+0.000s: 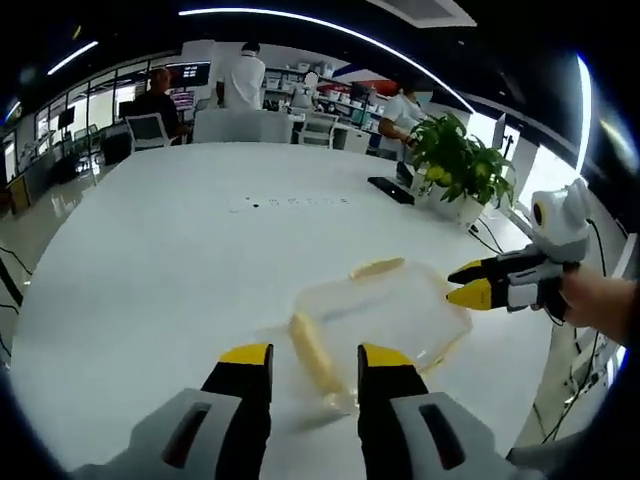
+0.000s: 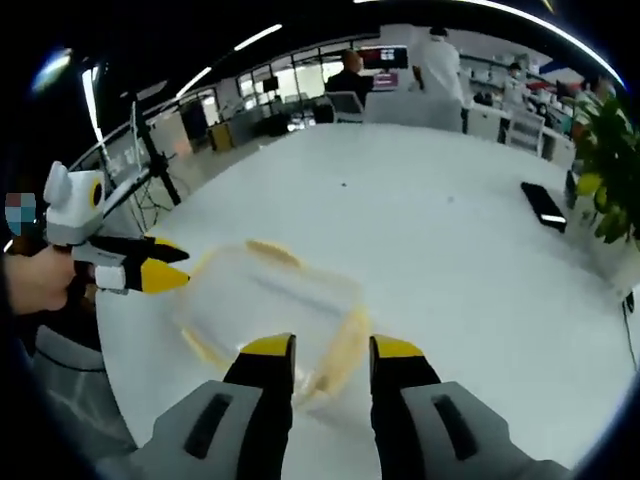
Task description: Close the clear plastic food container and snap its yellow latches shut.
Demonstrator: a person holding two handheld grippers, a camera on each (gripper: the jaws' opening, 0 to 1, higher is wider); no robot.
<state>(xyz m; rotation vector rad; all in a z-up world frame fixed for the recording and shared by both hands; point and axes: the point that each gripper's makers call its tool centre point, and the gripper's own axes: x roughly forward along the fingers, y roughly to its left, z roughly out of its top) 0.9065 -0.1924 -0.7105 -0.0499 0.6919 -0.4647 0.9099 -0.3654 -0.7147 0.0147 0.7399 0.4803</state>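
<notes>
A clear plastic food container (image 1: 385, 315) lies on the white table (image 1: 200, 260), blurred. One yellow latch (image 1: 378, 267) is on its far side and another (image 1: 313, 352) on its near side. My left gripper (image 1: 316, 358) is open, its jaws on either side of the near latch and just short of it. My right gripper (image 1: 468, 284) comes in from the right, its yellow tips at the container's right edge. In the right gripper view the container (image 2: 265, 295) lies ahead, with the right gripper (image 2: 332, 350) open at a yellow latch (image 2: 345, 345). The left gripper (image 2: 170, 264) is at the container's left edge.
A potted plant (image 1: 455, 160) and a black flat device (image 1: 390, 190) stand at the table's far right. People and chairs (image 1: 150, 125) are beyond the far edge. In the right gripper view a stand (image 2: 150, 150) rises off the table to the left.
</notes>
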